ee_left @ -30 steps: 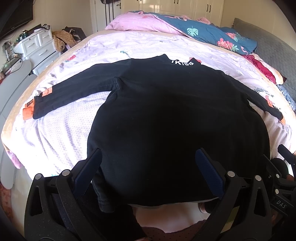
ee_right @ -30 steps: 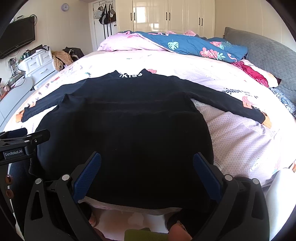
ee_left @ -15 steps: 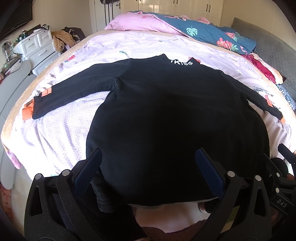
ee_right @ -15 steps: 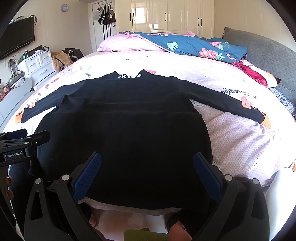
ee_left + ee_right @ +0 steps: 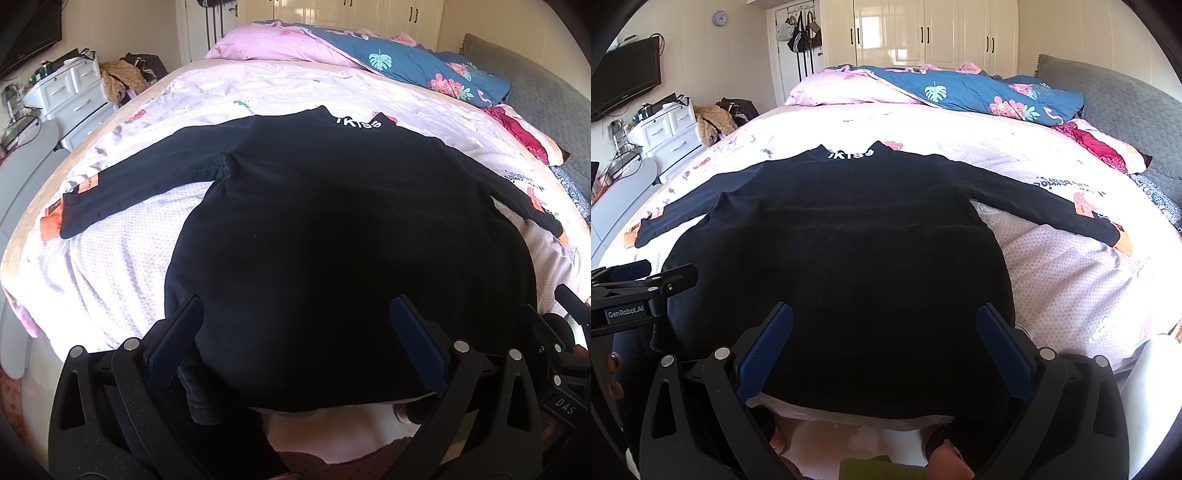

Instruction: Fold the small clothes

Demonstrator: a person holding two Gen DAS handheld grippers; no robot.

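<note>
A black long-sleeved top (image 5: 332, 229) (image 5: 849, 251) lies flat on the bed with both sleeves spread out and white lettering at its collar (image 5: 357, 123). Its hem hangs over the near bed edge. My left gripper (image 5: 293, 314) hovers open over the lower left part of the top, blue pads wide apart, nothing between them. Over the lower right part of the hem my right gripper (image 5: 884, 321) stands open the same way. The left gripper's body (image 5: 639, 291) shows at the left of the right wrist view.
The bed sheet (image 5: 110, 266) is pale pink with prints. A pink pillow (image 5: 842, 92), a blue floral quilt (image 5: 979, 92) and a grey headboard cushion (image 5: 1119, 110) lie at the far end. A white drawer unit (image 5: 668, 136) stands to the left.
Both grippers have stayed open and almost still over the hem. The top has not visibly moved.
</note>
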